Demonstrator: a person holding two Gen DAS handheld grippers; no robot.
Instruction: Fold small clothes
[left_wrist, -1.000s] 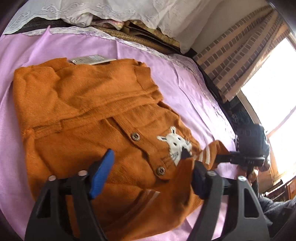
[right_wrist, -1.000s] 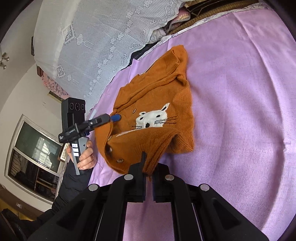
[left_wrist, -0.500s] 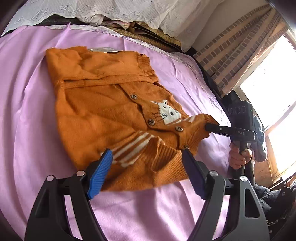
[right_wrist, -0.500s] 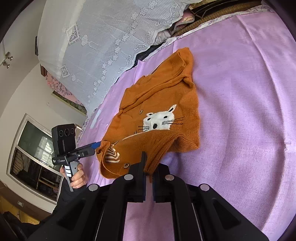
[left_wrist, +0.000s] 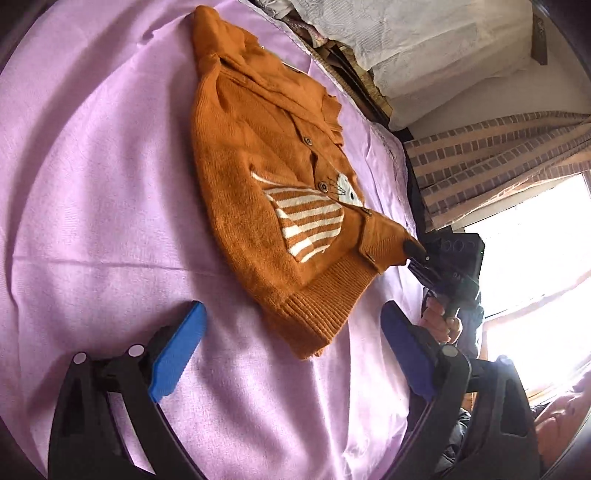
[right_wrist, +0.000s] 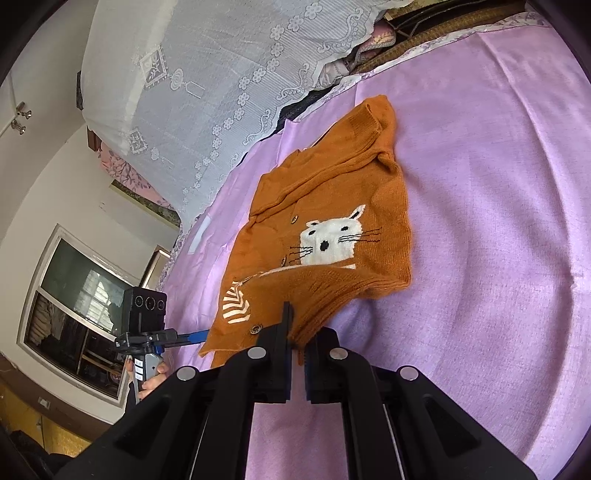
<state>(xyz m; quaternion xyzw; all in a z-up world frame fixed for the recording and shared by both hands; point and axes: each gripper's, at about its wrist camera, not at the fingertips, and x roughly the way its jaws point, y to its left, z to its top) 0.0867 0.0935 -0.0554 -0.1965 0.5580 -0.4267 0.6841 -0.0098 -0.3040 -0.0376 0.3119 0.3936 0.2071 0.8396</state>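
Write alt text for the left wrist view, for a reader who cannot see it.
A small orange knitted sweater with a striped patch lies on a purple sheet, one hem corner pinched by the right gripper. In the foreground the left gripper is wide open with nothing between its blue pads, near the ribbed hem.
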